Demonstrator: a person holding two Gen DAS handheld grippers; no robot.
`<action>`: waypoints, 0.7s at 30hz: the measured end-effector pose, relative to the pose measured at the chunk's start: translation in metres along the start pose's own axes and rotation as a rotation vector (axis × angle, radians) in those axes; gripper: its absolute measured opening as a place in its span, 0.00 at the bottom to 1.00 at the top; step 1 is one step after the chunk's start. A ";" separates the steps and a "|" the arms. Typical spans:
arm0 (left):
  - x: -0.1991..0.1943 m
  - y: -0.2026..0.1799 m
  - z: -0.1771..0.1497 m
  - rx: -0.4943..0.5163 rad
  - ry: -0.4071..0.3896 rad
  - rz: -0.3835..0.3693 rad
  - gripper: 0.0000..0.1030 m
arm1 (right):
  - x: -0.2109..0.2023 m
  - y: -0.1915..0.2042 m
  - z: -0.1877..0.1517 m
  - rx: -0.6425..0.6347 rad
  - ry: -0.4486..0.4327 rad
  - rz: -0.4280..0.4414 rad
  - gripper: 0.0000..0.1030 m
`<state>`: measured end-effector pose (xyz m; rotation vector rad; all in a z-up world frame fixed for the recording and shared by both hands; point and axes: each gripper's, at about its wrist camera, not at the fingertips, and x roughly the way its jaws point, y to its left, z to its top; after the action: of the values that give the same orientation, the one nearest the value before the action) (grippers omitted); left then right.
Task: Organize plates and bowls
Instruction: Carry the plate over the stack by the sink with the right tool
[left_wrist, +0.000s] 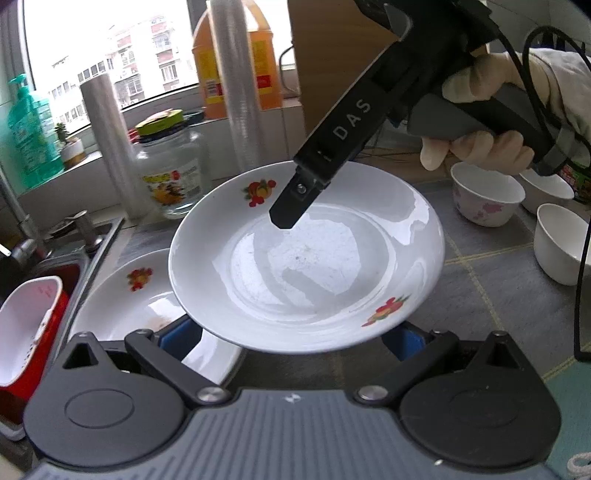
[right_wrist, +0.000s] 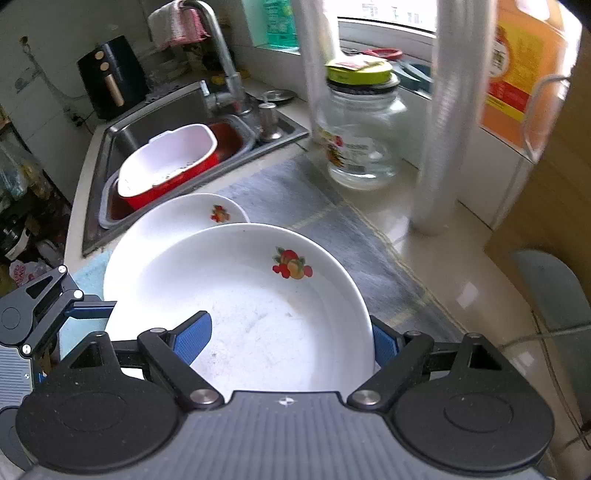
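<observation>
A white plate with fruit prints (left_wrist: 306, 258) (right_wrist: 258, 295) hangs tilted above the counter. A second matching plate (left_wrist: 125, 306) (right_wrist: 177, 218) lies below it by the sink. My right gripper (right_wrist: 288, 339) straddles the raised plate's rim, with one blue pad over the inside and the other outside. From the left wrist view, one of its fingers (left_wrist: 291, 206) presses into the plate from above. My left gripper (left_wrist: 293, 343) stands wide under the near rim, its tips hidden by the plate. Three small bowls wait at the right: a floral bowl (left_wrist: 484, 195), a white bowl (left_wrist: 557, 243) and a partly hidden bowl (left_wrist: 546, 188).
The steel sink (right_wrist: 122, 136) at the left holds a red and white basin (right_wrist: 166, 166), behind a tall faucet (right_wrist: 221, 48). A glass jar (right_wrist: 358, 140), two clear plastic rolls (left_wrist: 107, 144) and an orange jug (left_wrist: 236, 55) stand along the window side. A gloved hand (left_wrist: 476, 144) holds the right gripper.
</observation>
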<state>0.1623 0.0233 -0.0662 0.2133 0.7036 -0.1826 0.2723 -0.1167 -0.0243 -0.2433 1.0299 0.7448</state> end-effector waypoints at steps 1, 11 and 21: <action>-0.002 0.003 -0.001 -0.002 0.000 0.004 0.99 | 0.001 0.003 0.002 -0.005 -0.001 0.002 0.89; -0.015 0.030 -0.012 -0.034 0.006 0.040 0.99 | 0.016 0.034 0.022 -0.046 -0.006 0.029 0.89; -0.018 0.054 -0.019 -0.063 0.014 0.061 0.99 | 0.034 0.053 0.040 -0.071 0.000 0.044 0.89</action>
<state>0.1499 0.0822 -0.0614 0.1751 0.7144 -0.1010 0.2752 -0.0421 -0.0244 -0.2826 1.0127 0.8222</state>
